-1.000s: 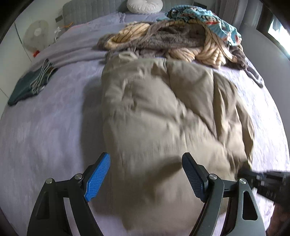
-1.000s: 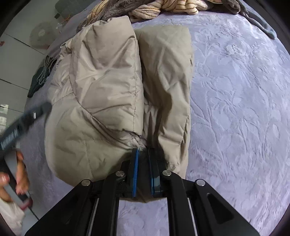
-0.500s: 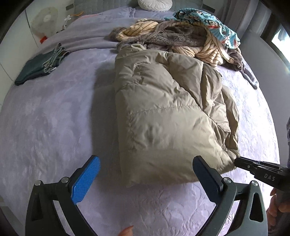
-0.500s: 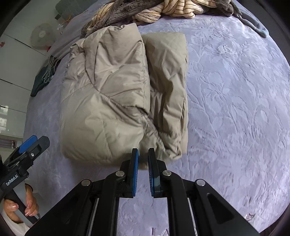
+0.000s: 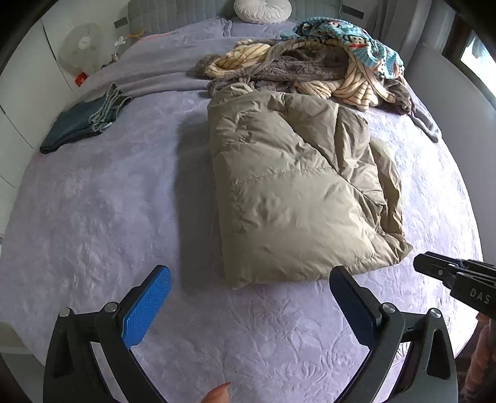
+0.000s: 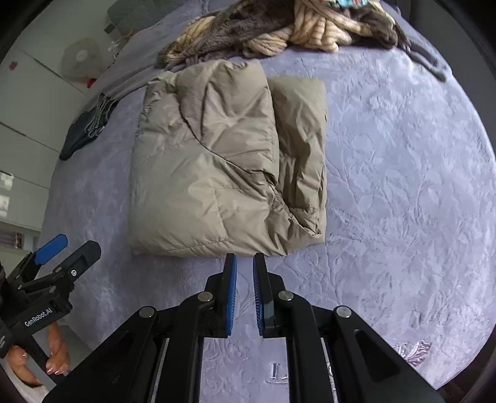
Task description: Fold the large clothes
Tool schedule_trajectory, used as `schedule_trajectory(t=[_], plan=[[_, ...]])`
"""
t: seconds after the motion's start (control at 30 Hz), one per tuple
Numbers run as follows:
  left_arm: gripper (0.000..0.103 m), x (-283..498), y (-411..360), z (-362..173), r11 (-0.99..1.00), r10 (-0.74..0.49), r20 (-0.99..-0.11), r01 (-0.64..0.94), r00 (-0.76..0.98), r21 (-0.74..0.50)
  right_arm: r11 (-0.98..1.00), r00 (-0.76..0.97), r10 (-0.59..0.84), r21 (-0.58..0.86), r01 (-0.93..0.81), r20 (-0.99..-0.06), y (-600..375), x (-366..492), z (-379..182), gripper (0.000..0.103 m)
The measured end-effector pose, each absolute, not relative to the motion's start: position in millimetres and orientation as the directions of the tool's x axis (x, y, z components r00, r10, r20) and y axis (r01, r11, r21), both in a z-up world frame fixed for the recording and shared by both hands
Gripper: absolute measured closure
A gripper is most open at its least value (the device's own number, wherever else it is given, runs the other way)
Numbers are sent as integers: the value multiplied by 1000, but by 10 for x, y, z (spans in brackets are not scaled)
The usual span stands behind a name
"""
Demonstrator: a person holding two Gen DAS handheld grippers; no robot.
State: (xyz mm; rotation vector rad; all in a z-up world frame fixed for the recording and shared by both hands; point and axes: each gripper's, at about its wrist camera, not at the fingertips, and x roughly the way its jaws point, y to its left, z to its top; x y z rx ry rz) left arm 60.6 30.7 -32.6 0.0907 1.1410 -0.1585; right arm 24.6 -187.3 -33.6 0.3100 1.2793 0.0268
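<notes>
A khaki puffer jacket [image 5: 297, 189] [image 6: 223, 161] lies folded lengthwise on the purple bedspread, one narrow side panel showing along its right edge. My left gripper [image 5: 251, 297] hovers above the bed just short of the jacket's near edge, wide open with nothing between its blue pads. My right gripper [image 6: 245, 279] hangs above the bedspread just in front of the jacket's near right corner. Its jaws are opening, a narrow gap shows, and nothing is between them. Each gripper also shows at the edge of the other's view, the right gripper [image 5: 455, 276] and the left gripper [image 6: 59, 257].
A heap of unfolded clothes [image 5: 310, 68] lies at the head of the bed behind the jacket. A folded dark green garment [image 5: 83, 121] rests at the left side. A white round cushion [image 5: 262, 11] and a fan [image 5: 82, 46] stand beyond. The bedspread [image 6: 403, 186] stretches right.
Both grippers rose and drew back from the jacket toward the foot of the bed. The left one opened wider. The right one let go of the hem and parted its jaws slightly.
</notes>
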Motion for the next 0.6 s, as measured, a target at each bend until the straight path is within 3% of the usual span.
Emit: schedule_trajectory(t=[0.03,0.07,0.37,0.6], plan=[[1,597,326,-311,986,-79,-909,168,409,-10,960,305,181,235,150,-935,-1840,223,-283,59],[1,586,339,-302,987,-73,-910,163,409,-5,961,315,179,234,147,-932,-1824,213,-242,53],[1,481,488,-260,985,-92,-910,172,405,-23,975,368,99,164,151,-924,-1604,102,-3,53],[1,357,557,-100,977,-116,-894,214,434,-23,977,433,0,91,190,-902,-1499,-22,222,44]])
